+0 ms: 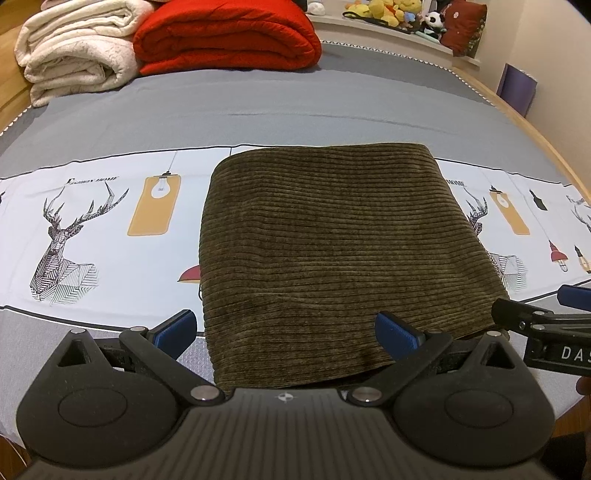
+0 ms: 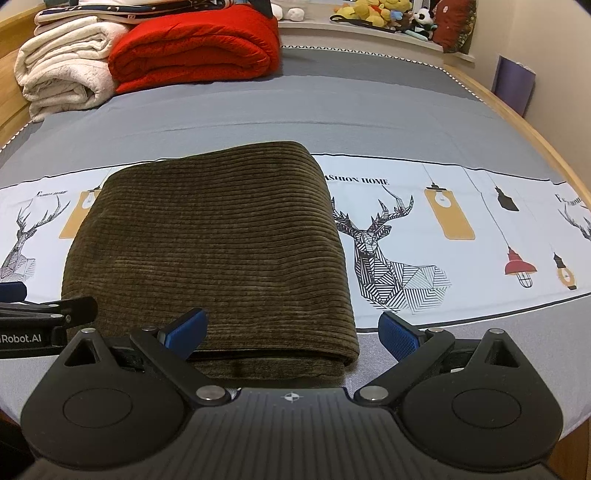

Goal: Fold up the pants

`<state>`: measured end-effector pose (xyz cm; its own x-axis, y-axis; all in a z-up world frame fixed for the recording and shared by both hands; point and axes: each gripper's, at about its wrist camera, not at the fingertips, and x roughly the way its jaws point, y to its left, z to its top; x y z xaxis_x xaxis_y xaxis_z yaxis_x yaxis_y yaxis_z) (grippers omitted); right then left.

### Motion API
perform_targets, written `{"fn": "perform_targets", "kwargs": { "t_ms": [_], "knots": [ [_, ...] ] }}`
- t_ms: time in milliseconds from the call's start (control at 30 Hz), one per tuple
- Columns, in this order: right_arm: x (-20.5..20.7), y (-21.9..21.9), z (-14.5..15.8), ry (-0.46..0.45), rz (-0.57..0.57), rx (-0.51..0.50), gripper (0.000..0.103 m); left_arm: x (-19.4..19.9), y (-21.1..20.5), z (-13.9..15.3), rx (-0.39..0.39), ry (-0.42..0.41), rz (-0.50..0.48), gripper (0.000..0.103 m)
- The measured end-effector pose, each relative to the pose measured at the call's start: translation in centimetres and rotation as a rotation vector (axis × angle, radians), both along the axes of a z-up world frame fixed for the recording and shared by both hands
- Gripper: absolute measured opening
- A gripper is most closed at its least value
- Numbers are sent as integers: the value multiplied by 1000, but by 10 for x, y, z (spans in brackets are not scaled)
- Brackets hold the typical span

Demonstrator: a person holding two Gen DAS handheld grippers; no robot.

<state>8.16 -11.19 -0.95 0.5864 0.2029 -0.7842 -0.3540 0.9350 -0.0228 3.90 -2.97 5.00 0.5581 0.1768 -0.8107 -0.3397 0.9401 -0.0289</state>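
Now the olive-green corduroy pants lie folded into a thick rectangle on the bed, resting across the white printed band of the grey sheet, with line-drawn deer heads and hanging lamps showing on either side. Its ribs run across the fold, and the layered near edge faces both cameras.

Seen from the left wrist, the left gripper hovers at the near edge of the pants with its blue-padded fingers spread wide and nothing between them; the left pad sits off the cloth over the sheet, the right pad over the fabric. At 3 o'clock in that view the right gripper reaches in by the pants' near right corner.

From the right wrist, the right gripper is likewise spread wide and empty, one pad over the fold's near edge, the other beyond its right corner. The left gripper enters at 9 o'clock.

At 11 o'clock, well apart from the pants, a folded red comforter lies against a rolled cream blanket. Plush toys line a ledge at 1 o'clock.
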Motion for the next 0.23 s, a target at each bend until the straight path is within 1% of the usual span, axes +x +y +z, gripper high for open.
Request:
{"fn": "perform_targets", "kwargs": {
  "t_ms": [233],
  "knots": [
    [0, 0, 1, 0, 3, -1, 99, 0, -1, 0, -1, -5, -11, 103]
  ]
}}
